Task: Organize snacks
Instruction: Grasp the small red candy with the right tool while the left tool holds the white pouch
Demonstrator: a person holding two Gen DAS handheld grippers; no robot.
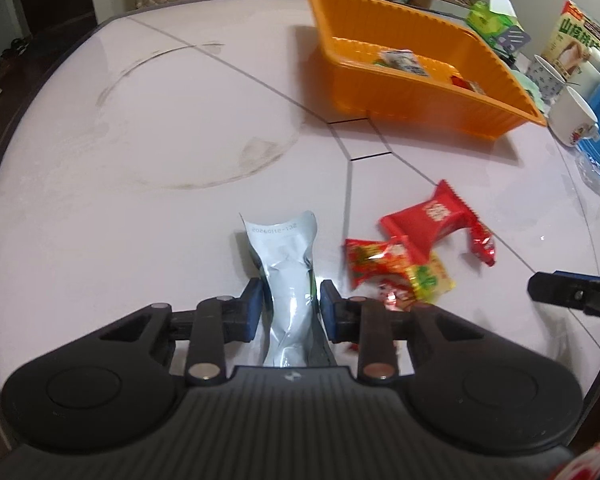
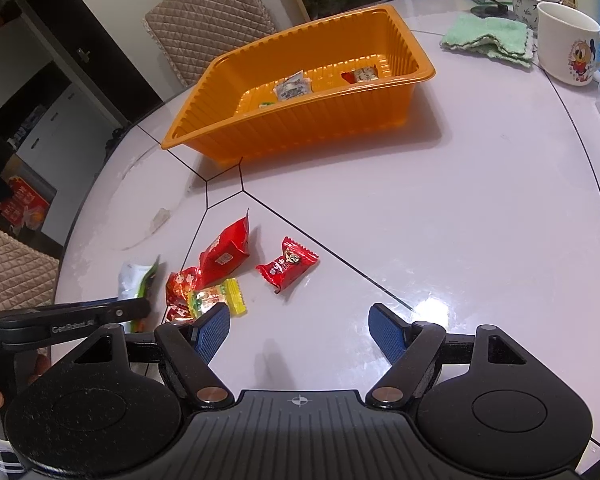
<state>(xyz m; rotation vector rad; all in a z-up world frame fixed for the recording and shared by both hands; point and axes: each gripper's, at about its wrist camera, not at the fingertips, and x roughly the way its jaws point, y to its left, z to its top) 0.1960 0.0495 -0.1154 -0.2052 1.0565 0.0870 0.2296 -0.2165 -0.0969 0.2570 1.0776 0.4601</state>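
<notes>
Silver pouch (image 1: 286, 268): lying on the table (image 1: 140, 140) near its front edge, left of the other loose snacks – date-stamped end pointing away.
Left gripper (image 1: 288, 304): blue pads (image 1: 253, 304) pinched on the pouch's crumpled middle, clamped on it; no gap visible at either pad.
Step in hand: likely lifting the pouch for the tray – squeeze firm but not crushing, foil looks slippery and soft.
Lift advice: straight up first, clear of the red heap just beside on the right, so nothing gets dragged along.
Red heap (image 1: 396, 268): small red and yellow wrappers overlapping, a bigger red pack (image 1: 432, 220) resting on their far side.
Single red candy (image 2: 286, 266): apart from the heap, further right, free to take.
Right gripper (image 2: 299, 332): pads spread wide, nothing between them, poised over bare table near the front edge.
Orange tray (image 1: 500, 92): toward the far right of the table, a few small packets already inside – drop target, wide mouth, release low to avoid bounce.
Clutter at right edge: white mug (image 2: 568, 48), green cloth (image 2: 488, 38) – keep the carry path clear of them.
</notes>
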